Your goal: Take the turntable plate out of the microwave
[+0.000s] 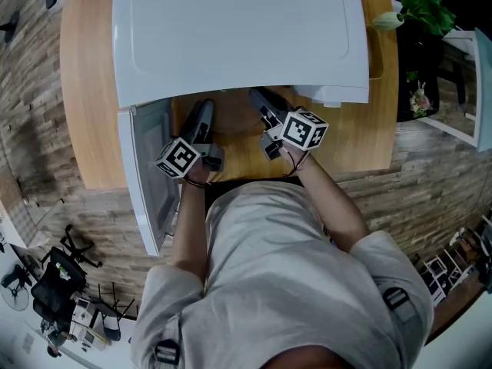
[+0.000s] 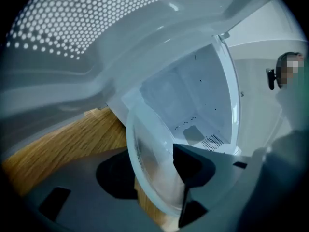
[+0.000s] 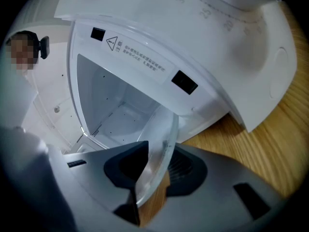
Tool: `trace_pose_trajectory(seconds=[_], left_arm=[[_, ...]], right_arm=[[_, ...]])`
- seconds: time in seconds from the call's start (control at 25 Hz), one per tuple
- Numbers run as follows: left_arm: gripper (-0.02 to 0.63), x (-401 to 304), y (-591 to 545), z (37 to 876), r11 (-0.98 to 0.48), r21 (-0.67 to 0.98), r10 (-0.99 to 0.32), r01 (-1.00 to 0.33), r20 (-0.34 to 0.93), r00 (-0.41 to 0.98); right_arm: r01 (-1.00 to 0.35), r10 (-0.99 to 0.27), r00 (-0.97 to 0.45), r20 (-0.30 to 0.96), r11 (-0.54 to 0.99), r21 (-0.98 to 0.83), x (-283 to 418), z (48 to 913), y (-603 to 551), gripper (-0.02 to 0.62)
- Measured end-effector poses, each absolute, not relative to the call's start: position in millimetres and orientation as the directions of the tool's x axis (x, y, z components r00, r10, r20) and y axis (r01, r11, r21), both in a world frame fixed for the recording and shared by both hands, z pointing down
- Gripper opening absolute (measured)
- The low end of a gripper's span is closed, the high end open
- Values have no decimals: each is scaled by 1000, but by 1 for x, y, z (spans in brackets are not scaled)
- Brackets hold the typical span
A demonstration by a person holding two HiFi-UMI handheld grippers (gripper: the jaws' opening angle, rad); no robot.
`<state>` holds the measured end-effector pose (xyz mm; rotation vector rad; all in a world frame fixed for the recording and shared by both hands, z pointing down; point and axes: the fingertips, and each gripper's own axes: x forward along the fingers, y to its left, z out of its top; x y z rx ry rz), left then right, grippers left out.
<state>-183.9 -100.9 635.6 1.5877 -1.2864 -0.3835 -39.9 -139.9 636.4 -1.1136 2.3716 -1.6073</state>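
Note:
The clear glass turntable plate [image 2: 149,144] stands on edge in front of the open white microwave [image 1: 238,29], outside its cavity [image 2: 193,95]. In the left gripper view its rim passes between the wide-set jaws of my left gripper [image 2: 154,173], and a gap shows on the left pad's side, so that gripper is open. In the right gripper view the plate [image 3: 161,134] is tilted between the jaws of my right gripper [image 3: 154,170], whose dark pads sit against both faces. In the head view both the left gripper [image 1: 204,114] and the right gripper [image 1: 260,102] reach under the microwave's front edge.
The microwave door [image 1: 150,175] hangs open at the left, beside my left arm. The microwave stands on a round wooden table [image 1: 84,91]. A potted plant [image 1: 423,10] and shelves stand off to the right. Folded stands [image 1: 69,275] lie on the floor at lower left.

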Motion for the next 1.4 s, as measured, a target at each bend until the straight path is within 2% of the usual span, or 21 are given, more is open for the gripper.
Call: trace_pose_trajectory(seconds=[0.12, 0.28, 0.4, 0.92, 1.2, 1.36, 1.4], left_arm=[[233, -181, -107, 634, 82, 864, -873, -497, 303, 383], [225, -181, -109, 640, 85, 842, -865, -532, 328, 380], [151, -185, -109, 643, 102, 832, -868, -545, 343, 360], [119, -178, -82, 638, 115, 850, -866, -514, 340, 368], [120, -177, -78, 646, 113, 862, -863, -494, 332, 382], [150, -180, -78, 651, 121, 860, -856, -495, 343, 387], [176, -180, -79, 650, 120, 863, -856, -490, 340, 389]], right_arm=[[-525, -593, -734, 330, 189, -830, -40, 637, -139, 109], [-530, -597, -729, 336, 182, -828, -39, 637, -137, 110], [-534, -600, -724, 340, 176, -827, -38, 637, -136, 112], [-537, -578, -731, 363, 159, -829, -34, 638, -116, 123], [-539, -561, -741, 369, 169, -825, -34, 646, -119, 137], [-548, -579, -726, 372, 160, -821, -33, 647, -133, 170], [-551, -586, -720, 372, 156, -820, -32, 646, -137, 170]])
